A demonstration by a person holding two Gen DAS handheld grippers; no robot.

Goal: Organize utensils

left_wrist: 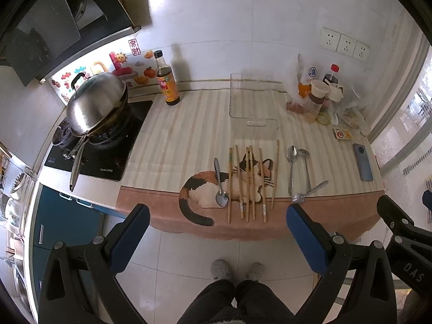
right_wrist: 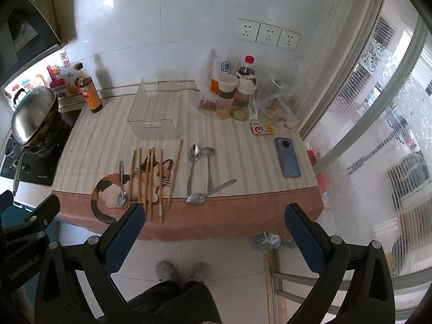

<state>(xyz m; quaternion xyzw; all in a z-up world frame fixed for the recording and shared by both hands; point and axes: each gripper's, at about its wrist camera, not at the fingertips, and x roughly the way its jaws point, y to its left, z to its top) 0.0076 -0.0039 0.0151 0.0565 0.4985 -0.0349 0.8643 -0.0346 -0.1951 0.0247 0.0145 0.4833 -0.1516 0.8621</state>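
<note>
Both the left claw (left_wrist: 217, 233) and the right claw (right_wrist: 213, 232) hang released and empty, short of the tabletop (left_wrist: 175, 135). Six wooden chopsticks (left_wrist: 247, 183) and four metal spoons (left_wrist: 291, 170) lie flat on the cat-print cloth, in front of the clear tray (left_wrist: 252, 100). The chopsticks look light, stiff and prone to rolling; the spoons look slick. A mid-shaft pinch probably suits both.

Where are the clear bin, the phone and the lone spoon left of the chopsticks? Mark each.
clear bin (right_wrist: 156, 125), right wrist view, front wall near handle cutout.
phone (right_wrist: 287, 157), right wrist view, middle of its back.
lone spoon (left_wrist: 222, 199), left wrist view, on its bowl.
</note>
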